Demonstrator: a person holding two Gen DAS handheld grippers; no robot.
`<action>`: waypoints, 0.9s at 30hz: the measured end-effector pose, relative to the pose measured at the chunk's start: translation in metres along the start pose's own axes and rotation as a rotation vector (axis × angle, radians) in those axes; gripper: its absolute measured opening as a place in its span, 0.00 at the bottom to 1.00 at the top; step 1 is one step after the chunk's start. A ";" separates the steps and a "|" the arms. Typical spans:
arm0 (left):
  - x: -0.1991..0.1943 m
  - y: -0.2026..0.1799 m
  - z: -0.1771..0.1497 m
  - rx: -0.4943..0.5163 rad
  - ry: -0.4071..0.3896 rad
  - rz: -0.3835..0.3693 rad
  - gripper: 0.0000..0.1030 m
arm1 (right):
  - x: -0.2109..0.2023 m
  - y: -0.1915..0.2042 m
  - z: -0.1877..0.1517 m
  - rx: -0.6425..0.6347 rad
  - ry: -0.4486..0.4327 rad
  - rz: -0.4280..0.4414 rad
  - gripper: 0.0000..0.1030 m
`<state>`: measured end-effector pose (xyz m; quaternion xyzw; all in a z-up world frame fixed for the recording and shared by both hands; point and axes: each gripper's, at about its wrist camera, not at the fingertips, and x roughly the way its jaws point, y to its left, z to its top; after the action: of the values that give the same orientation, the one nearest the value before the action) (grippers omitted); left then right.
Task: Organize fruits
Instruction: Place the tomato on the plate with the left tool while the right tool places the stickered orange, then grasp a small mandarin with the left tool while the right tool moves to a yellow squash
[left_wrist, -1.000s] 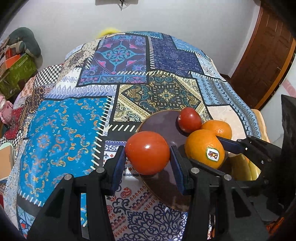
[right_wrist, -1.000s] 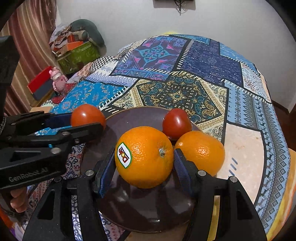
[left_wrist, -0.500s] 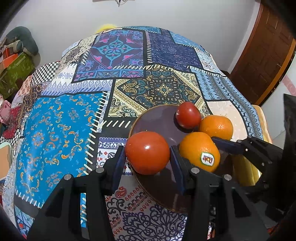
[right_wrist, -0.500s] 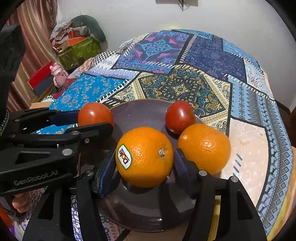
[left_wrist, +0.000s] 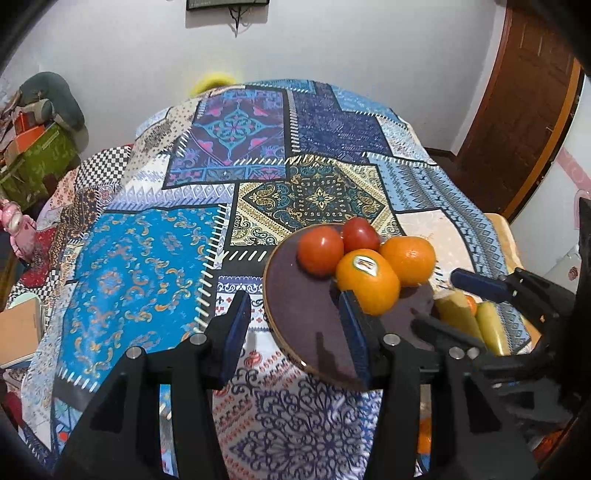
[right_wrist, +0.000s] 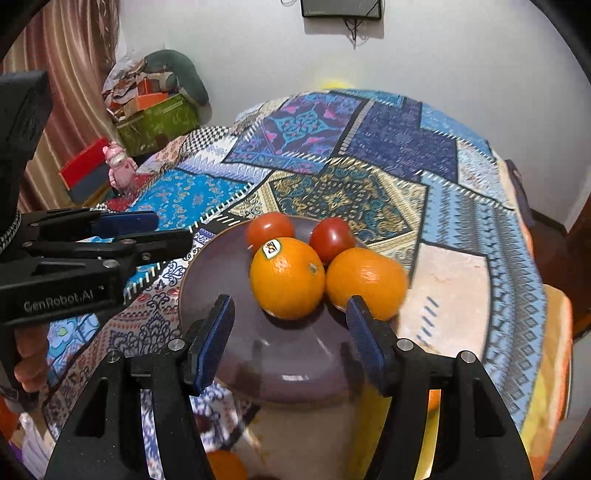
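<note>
Left gripper (left_wrist: 293, 336) spread wide, nothing between the blue pads (left_wrist: 233, 330); right gripper (right_wrist: 290, 341) likewise wide apart and empty. Both aimed at the dark plate (right_wrist: 221, 280) on the patterned cloth (left_wrist: 147, 266).

Straight ahead of the right gripper, just beyond the pad tips: stickered orange (right_wrist: 287, 277), resting on the plate, apart from both pads. Ahead and to the right, touching it: plain orange (right_wrist: 365, 282), sitting at the plate's right edge and partly behind the right pad. Farther ahead, behind the two oranges: two tomatoes, the left tomato (right_wrist: 269, 229) and the right tomato (right_wrist: 331, 239), pressed close to the oranges in one cluster.

From the left gripper, the whole cluster off to the right of the centreline, beyond the right pad; only cloth and the plate's left rim between the pads. Nearer of the two tools to the fruit, by judgement: the right one, already lined up on the stickered orange. Round fruit, so no long axis to match.

To the right of the left gripper, past the plate: yellow bananas (left_wrist: 476, 317), partly hidden by the other tool. Probably next in line for sorting, with the plate already holding four pieces; little free room left at its far side, more at the near side.
</note>
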<state>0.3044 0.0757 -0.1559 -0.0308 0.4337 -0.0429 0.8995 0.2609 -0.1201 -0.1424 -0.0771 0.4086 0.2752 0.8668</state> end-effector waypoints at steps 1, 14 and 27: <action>-0.006 -0.001 -0.002 0.002 -0.005 0.000 0.48 | -0.007 -0.002 -0.001 -0.002 -0.008 -0.008 0.58; -0.059 -0.035 -0.044 0.024 -0.021 -0.029 0.53 | -0.078 -0.034 -0.037 0.062 -0.055 -0.098 0.61; -0.047 -0.080 -0.095 0.034 0.082 -0.102 0.54 | -0.087 -0.068 -0.095 0.162 0.028 -0.138 0.62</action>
<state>0.1963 -0.0002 -0.1711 -0.0360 0.4674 -0.0974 0.8779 0.1891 -0.2470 -0.1456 -0.0388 0.4353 0.1798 0.8813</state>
